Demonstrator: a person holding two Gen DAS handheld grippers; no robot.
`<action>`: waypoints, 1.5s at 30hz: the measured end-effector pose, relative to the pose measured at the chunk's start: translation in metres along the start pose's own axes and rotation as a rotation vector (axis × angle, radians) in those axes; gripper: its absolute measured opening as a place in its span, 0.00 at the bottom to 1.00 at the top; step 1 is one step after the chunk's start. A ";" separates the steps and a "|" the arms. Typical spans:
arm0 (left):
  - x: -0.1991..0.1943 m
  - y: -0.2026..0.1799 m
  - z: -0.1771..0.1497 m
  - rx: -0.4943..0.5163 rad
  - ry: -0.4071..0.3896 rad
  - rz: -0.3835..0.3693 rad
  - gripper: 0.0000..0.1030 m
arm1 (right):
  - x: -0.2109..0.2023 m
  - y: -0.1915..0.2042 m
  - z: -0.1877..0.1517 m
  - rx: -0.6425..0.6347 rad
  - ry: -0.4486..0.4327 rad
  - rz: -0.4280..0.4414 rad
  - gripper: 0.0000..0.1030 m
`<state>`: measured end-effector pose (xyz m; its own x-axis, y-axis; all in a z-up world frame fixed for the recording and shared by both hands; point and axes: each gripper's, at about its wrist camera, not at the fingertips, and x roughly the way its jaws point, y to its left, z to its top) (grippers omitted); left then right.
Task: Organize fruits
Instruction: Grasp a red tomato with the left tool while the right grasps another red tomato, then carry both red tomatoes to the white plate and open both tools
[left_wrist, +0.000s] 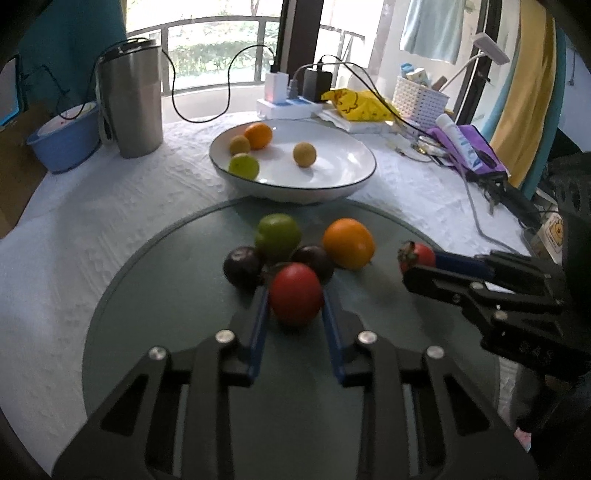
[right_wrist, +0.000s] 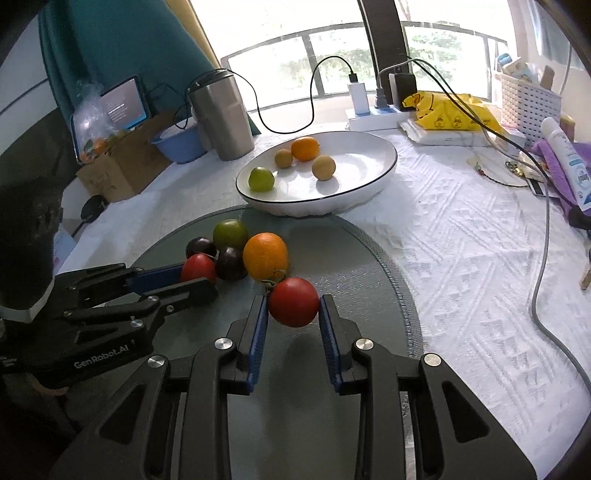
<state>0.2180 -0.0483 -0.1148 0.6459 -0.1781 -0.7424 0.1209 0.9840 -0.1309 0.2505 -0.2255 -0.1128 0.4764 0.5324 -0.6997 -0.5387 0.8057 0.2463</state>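
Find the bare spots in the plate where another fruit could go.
The plate's right half is bare, right of the tan fruit. Its left side is crowded: lime, small tan fruit, orange.

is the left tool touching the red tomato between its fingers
Touching. The left wrist view shows both blue pads of the left tool pressed against the sides of the red tomato, no gap on either side.

Two red tomatoes (left_wrist: 295, 295) (right_wrist: 293, 302), an orange (left_wrist: 348, 243), a green lime (left_wrist: 277, 236) and dark purple plums (left_wrist: 243, 266) sit on a grey-green mat (left_wrist: 166, 314). The bowl (left_wrist: 332, 184) is white with a dark rim, the cloth (left_wrist: 92, 206) white and embossed. The pads (left_wrist: 258, 325) are blue.
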 end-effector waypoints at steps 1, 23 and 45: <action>-0.001 -0.001 0.000 0.003 -0.002 -0.003 0.29 | 0.000 0.000 0.000 -0.001 -0.001 -0.001 0.29; -0.030 -0.011 0.038 0.047 -0.104 -0.069 0.29 | -0.008 -0.009 0.035 -0.013 -0.054 -0.035 0.30; 0.019 0.003 0.081 0.043 -0.073 -0.060 0.29 | 0.021 -0.029 0.079 -0.030 -0.074 -0.035 0.30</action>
<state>0.2912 -0.0493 -0.0759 0.6892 -0.2380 -0.6843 0.1921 0.9707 -0.1442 0.3309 -0.2170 -0.0815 0.5445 0.5231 -0.6557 -0.5410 0.8164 0.2020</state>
